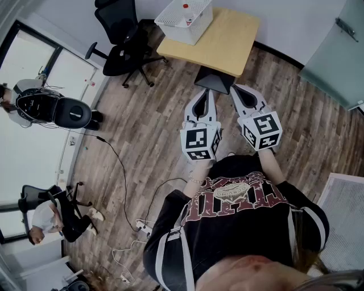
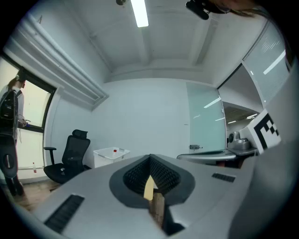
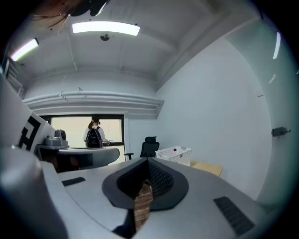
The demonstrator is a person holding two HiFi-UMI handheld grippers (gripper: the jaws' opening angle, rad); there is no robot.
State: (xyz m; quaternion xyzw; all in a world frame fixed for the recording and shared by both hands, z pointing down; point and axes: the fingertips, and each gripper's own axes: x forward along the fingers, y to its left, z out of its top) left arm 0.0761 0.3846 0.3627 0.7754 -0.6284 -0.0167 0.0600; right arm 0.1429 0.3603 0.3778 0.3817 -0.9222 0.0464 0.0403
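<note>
Left gripper (image 1: 206, 95) and right gripper (image 1: 240, 91) are hanging side by side, both pinched closed on nothing. The white basket (image 1: 185, 20) is sitting on the table (image 1: 230, 42) well ahead, slightly leftward, and the left gripper is riding nearer it.

I'm in an office — grey-brown plank floor (image 1: 148, 131), plain white walls, and a light wooden desk (image 1: 227, 40) at the top centre of the head view, with a white mesh basket (image 1: 185, 20) on its far corner. A black swivel chair (image 1: 122, 37) stands at the upper left, just beside the desk. Tall black-framed window panes (image 1: 62, 74) run down the left edge, and at the lower left a person (image 1: 48, 219) sits on another black chair. Cables (image 1: 122, 170) trail over the floor to a power strip (image 1: 142, 229). A frosted glass door (image 1: 335, 57) fills the upper right — and a strip light (image 2: 139, 13) runs along the ceiling in the left gripper view.
</note>
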